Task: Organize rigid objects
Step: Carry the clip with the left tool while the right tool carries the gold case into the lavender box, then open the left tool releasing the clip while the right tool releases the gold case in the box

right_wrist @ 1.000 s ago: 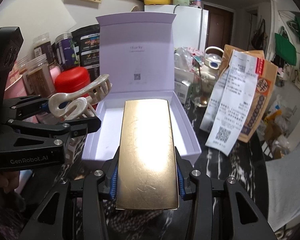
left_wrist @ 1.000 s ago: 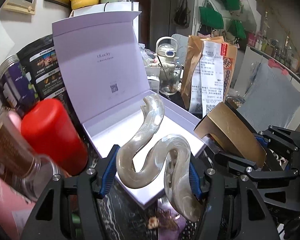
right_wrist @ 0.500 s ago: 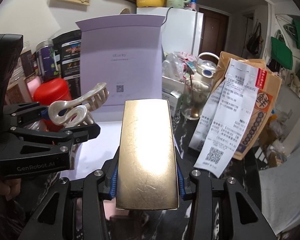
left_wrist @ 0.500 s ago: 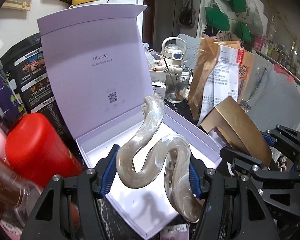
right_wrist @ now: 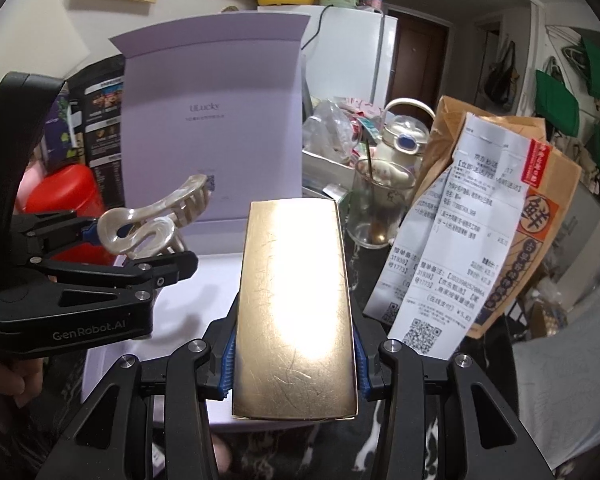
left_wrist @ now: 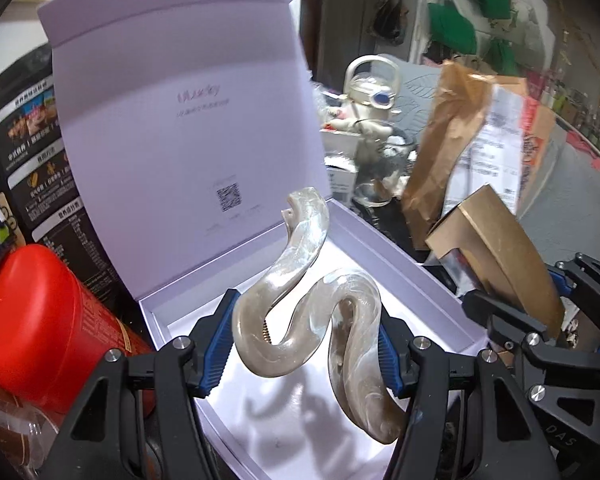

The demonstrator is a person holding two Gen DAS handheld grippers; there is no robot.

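Left wrist view: left gripper (left_wrist: 306,340) is clamped on a pearlescent hair claw clip (left_wrist: 308,304), blue pads bearing on the two curved handle loops; the clip hangs over the white floor of the open lavender gift box (left_wrist: 400,280), clear of it, its shadow on the floor below. The box lid (left_wrist: 180,120) stands upright behind. A red canister (left_wrist: 48,320) sits just beside the box's left wall. The right gripper (left_wrist: 532,300) shows at the right edge, holding a gold rectangular box (left_wrist: 500,252) outside the gift box's right wall. Right wrist view: right gripper (right_wrist: 294,360) is closed on the gold rectangular box (right_wrist: 296,300), pads on its long sides, held flat and lengthwise with its far end reaching toward the gift box tray (right_wrist: 204,276). The left gripper (right_wrist: 112,240) with the hair claw clip (right_wrist: 152,220) is to the left, over the tray. A glass cup (right_wrist: 380,208) and a paper bag with receipts (right_wrist: 500,220) stand to the right. Judgement: the step in hand is setting the clip into the tray. To do it well, lower until the clip nearly rests on the floor, keep it toward the left half so the gold box has room alongside, then release slowly; squeezing the handles may be spreading the teeth, so expect a small snap on release.
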